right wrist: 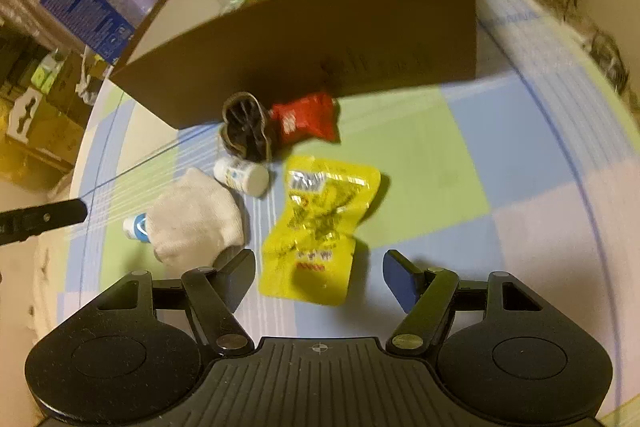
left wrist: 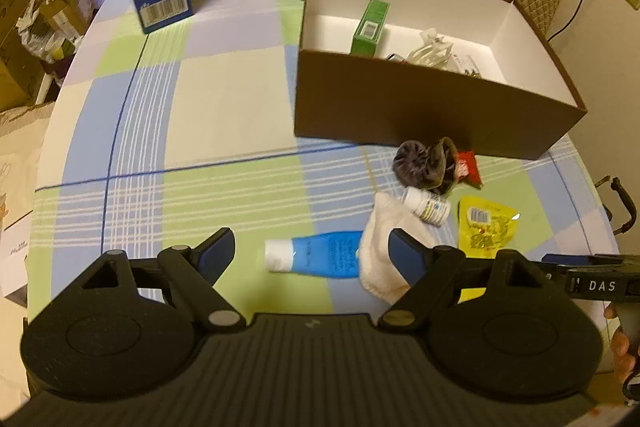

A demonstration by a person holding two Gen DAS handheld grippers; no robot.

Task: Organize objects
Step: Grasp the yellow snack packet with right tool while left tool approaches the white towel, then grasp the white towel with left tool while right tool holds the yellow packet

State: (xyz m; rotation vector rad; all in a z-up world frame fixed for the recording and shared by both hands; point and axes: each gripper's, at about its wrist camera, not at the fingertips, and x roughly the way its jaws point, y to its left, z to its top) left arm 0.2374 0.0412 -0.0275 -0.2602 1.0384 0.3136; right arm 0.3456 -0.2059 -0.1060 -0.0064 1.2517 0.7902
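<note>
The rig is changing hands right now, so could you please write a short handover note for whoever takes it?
Left gripper: open, empty, over the blue tube and white cloth.
Right gripper: open, empty, over the yellow packet.
In the box: a green carton and a clear plastic item.
Left on the table in front of the box: tube, cloth, small white bottle, dark pouch, red packet, yellow packet.

Brown box (left wrist: 420, 111) behind cluttered items
</note>
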